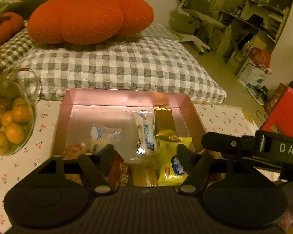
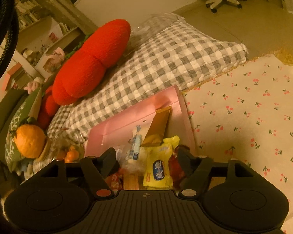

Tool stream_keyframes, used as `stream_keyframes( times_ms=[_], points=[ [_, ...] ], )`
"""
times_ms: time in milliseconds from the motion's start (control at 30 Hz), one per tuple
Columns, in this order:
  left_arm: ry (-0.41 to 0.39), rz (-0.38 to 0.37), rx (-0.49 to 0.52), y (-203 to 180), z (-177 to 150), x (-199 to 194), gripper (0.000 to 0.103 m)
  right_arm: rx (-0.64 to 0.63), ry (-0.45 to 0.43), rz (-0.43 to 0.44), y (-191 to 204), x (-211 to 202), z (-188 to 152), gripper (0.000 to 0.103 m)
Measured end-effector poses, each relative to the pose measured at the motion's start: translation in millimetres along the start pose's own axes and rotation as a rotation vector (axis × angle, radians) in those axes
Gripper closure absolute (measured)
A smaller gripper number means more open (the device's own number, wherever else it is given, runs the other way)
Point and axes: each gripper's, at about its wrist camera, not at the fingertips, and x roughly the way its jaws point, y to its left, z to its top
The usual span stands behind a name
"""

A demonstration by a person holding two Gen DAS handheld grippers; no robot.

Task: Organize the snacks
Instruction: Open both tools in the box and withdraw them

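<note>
**Snacks gathered in the pink box, both grippers spread above it**

Cherry-print cloth point(image 2: 253, 117) covers the low table, and beyond its far edge lies a grey-and-white checked mattress point(image 1: 127, 66) with a big orange pumpkin-shaped cushion point(image 1: 88, 17) on top. On the far right of the room stand a white office chair point(image 1: 197, 17) and cluttered shelves.

On the cloth sits an open pink box point(image 1: 125, 97), its far wall up against the mattress edge. Inside it the snacks lie loosely together: a gold wrapper point(image 1: 164, 117) leaning into the far right corner, a clear packet with blue print point(image 1: 145, 134) near the middle, another clear packet point(image 1: 103, 134) to its left, a yellow packet with a blue label point(image 1: 171, 165) at the near right, and orange-red wrappers point(image 1: 119, 169) at the near left.

The left gripper point(image 1: 147, 152) hangs over the near part of the box with its fingers spread wide, gripping nothing. The right gripper point(image 2: 146, 156) hovers over the same near end, also released, the yellow packet lying between its fingers without being pinched; from the left wrist view its black body reaches in from the right over the box's right wall.

To the left of the box, a glass bowl point(image 1: 29, 117) holds small oranges point(image 1: 16, 120), and a larger orange point(image 2: 30, 142) sits above it.
</note>
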Motion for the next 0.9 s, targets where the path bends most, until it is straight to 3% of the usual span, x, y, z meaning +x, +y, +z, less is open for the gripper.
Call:
stream_keyframes(
  times_ms=[133,200,367,900],
  points=[
    [-0.011,-0.003,0.008,2,-8,-17,0.022,-0.012,0.015,-0.014,7,-8,-5,0.029],
    [-0.015,0.003,0.017,4,-14,-26,0.019,-0.021,0.013,-0.027,11,-14,-9,0.02],
    [-0.031,0.041,0.074,5,-29,-48,0.009,-0.05,0.02,-0.039,20,-27,-19,0.019],
    [-0.01,0.075,0.135,19,-75,-82,0.001,-0.135,0.06,-0.071,36,-44,-60,0.014]
  ],
)
